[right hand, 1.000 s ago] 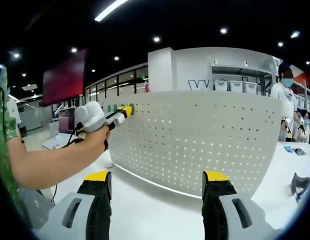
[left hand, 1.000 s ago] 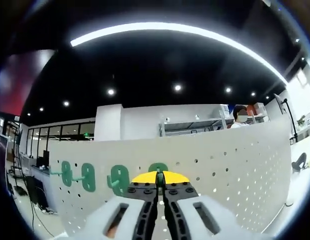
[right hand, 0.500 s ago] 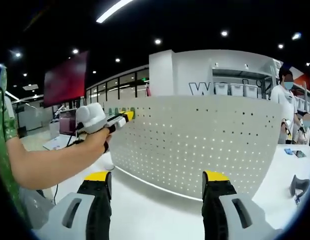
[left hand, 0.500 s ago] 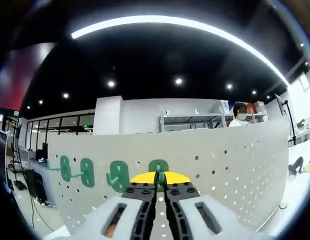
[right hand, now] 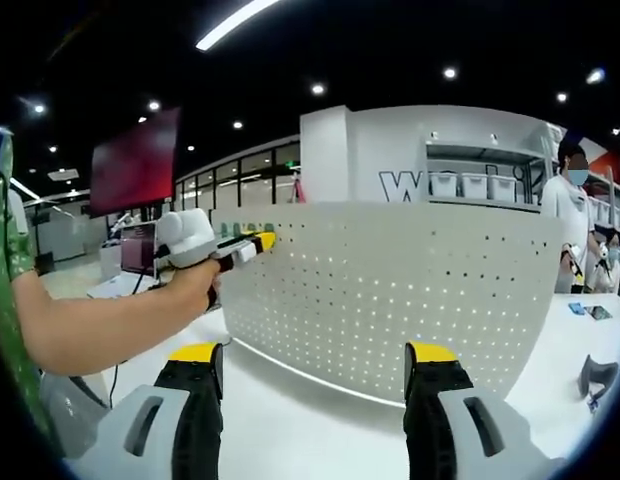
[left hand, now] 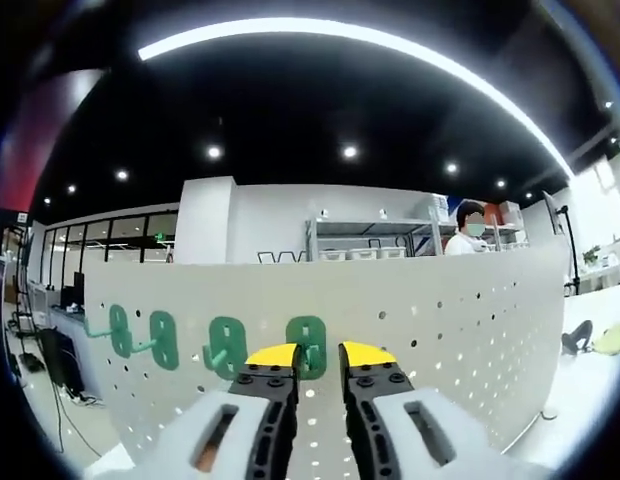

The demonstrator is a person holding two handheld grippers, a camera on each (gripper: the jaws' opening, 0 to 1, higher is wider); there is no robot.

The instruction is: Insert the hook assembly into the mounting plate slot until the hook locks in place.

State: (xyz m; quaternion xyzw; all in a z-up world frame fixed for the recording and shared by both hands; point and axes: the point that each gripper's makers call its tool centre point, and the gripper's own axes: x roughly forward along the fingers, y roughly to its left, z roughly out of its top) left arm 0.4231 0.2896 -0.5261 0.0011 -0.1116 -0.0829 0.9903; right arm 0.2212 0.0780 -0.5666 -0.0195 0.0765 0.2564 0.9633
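A white perforated mounting plate (left hand: 460,340) stands upright on the table. Several green hooks hang in a row on its upper left part. The rightmost green hook (left hand: 306,332) sits on the plate right at the tips of my left gripper (left hand: 318,352), whose yellow-tipped jaws stand apart on either side of its prong. In the right gripper view, the left gripper (right hand: 242,244), held by a hand, is at the upper left edge of the mounting plate (right hand: 390,290). My right gripper (right hand: 312,365) stands open in front of the plate, holding nothing.
Two more green hooks (left hand: 226,345) (left hand: 162,338) hang left of the rightmost one. The white tabletop (right hand: 320,425) runs in front of the plate. A black object (right hand: 598,372) lies at the right. A masked person (right hand: 578,200) stands behind, near shelving.
My left gripper's jaws, shut around the green hook before, have parted; the hook stays on the plate. The right gripper has hardly moved.
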